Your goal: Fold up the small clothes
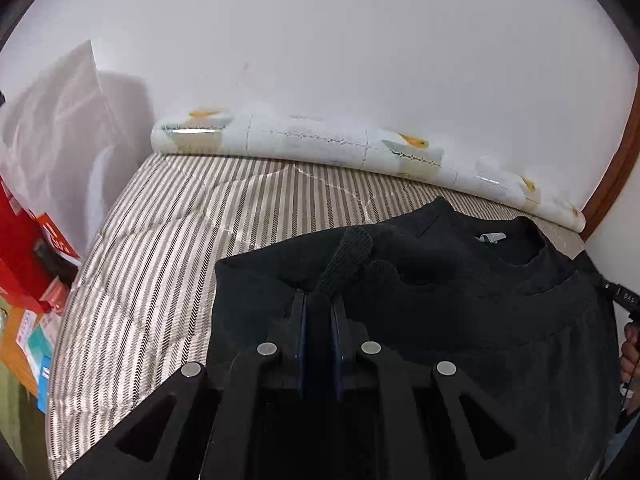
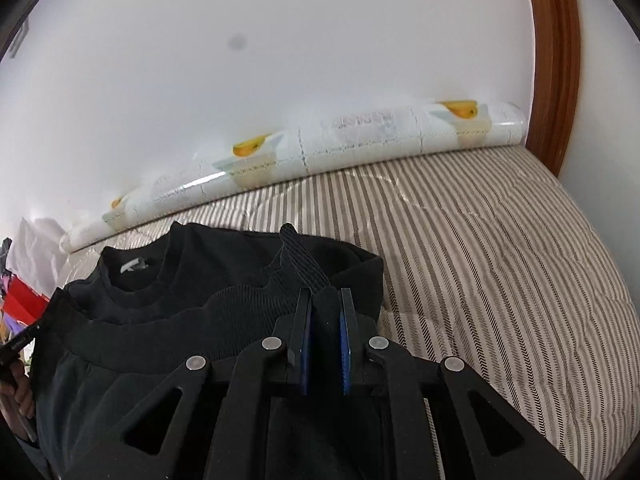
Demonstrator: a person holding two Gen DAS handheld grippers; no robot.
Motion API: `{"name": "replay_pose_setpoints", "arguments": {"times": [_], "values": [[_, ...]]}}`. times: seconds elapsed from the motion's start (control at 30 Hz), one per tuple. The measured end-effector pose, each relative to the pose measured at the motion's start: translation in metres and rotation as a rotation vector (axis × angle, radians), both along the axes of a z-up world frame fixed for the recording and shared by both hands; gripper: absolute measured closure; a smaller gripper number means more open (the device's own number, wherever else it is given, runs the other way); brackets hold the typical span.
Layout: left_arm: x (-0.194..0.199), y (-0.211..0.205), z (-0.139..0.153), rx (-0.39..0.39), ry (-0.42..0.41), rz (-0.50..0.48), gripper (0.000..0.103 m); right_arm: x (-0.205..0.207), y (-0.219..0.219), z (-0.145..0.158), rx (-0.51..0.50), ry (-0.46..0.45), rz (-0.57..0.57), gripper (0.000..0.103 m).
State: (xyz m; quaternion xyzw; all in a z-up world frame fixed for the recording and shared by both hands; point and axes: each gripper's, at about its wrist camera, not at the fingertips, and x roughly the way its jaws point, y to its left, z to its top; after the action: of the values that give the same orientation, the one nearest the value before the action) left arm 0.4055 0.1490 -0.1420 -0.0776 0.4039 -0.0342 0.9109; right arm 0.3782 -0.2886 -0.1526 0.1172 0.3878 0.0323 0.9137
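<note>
**Black sweater mid-fold: soft, floppy, and both corners are pinched**

So the sweater (image 1: pixel 460 280) is lying on the striped mattress (image 1: pixel 160 240), collar end toward the wall, with the white label (image 1: pixel 493 237) showing inside the neck. It's sitting near the rolled-up mat (image 1: pixel 320 144) that's running along the wall.

The left gripper (image 1: pixel 319 300) is clamping down on a ribbed bit of the hem, and the right gripper (image 2: pixel 325 300) is doing the same on its side. In both views the ribbed strip is poking up between the jaws, so both are squeezed onto fabric, not hanging loose.

Handling-wise, I'm guessing this thing is light and totally limp. It's a knit, so it's sagging and bunching wherever nothing is supporting it, and the hem between the two grips is already rippling. Nothing fragile, not slippery either; the ribbing is probably giving the pads decent bite.

Best places to hold, I'd say: the ribbed hem corners, like now, or the shoulder seams. Thicker edges are bunching less than the thin body panel. Keeping the two grips spread apart is helping the edge stay taut.
</note>
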Motion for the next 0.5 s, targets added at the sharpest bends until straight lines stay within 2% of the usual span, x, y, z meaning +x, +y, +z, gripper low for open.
{"name": "replay_pose_setpoints", "arguments": {"times": [0.1, 0.2, 0.33, 0.5], "values": [[0.002, 0.000, -0.002, 0.007, 0.020, 0.002, 0.088, 0.006, 0.001, -0.006, -0.013, 0.046, 0.000, 0.086], [-0.002, -0.002, -0.001, 0.022, 0.035, -0.009, 0.086, -0.002, -0.001, 0.000, -0.023, 0.045, 0.001, 0.081], [-0.018, -0.005, 0.002, 0.065, 0.061, -0.026, 0.073, -0.031, 0.006, 0.014, -0.105, 0.015, 0.034, 0.078], [-0.056, -0.002, 0.005, 0.122, 0.054, -0.030, 0.073, -0.084, 0.010, 0.009, -0.193, 0.030, 0.059, 0.076]]}}
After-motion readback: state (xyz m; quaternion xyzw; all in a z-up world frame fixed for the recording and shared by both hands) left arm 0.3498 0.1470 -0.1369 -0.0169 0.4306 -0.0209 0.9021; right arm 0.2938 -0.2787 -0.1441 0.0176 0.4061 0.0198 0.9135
